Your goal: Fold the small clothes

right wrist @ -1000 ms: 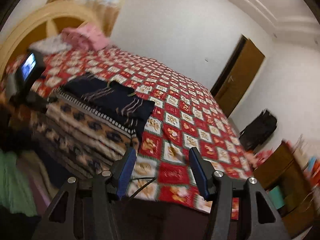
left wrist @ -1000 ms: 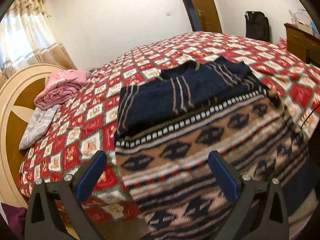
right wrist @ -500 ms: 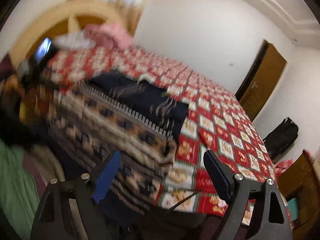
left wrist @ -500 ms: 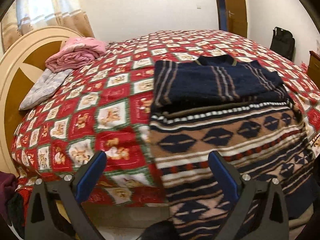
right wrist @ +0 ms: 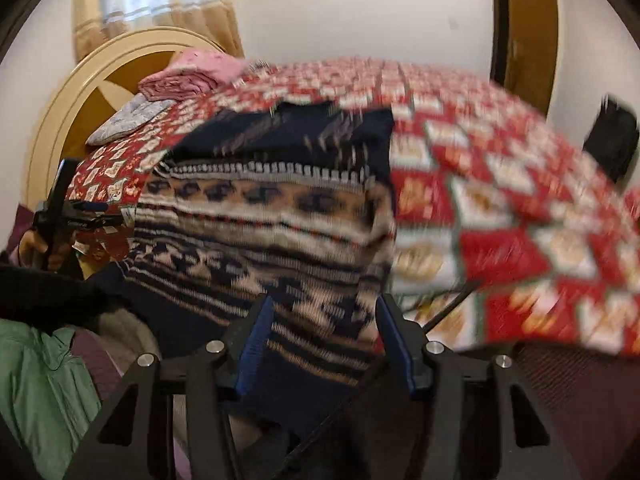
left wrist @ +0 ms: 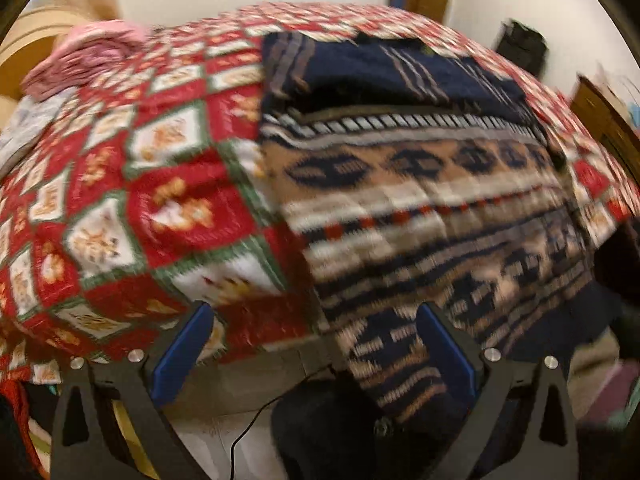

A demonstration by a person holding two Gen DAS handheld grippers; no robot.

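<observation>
Both grippers have dropped toward the sweater's [left wrist: 420, 200] lower hem, which hangs over the near edge of the bed [left wrist: 132, 184]; a second ago we were higher and aimed across the room. We judge a hem grab is next. The left gripper [left wrist: 316, 344] and right gripper [right wrist: 326, 334] stand spread, holding nothing. Motion blur smears the knit, and the hem's corners fall out of view below.

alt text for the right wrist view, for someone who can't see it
The open right gripper faces the hanging lower edge of a patterned sweater lying partly folded on a bed with a red patchwork quilt. The left gripper shows at the far left. Pink folded bedding lies near the headboard; the image is motion-blurred.
</observation>
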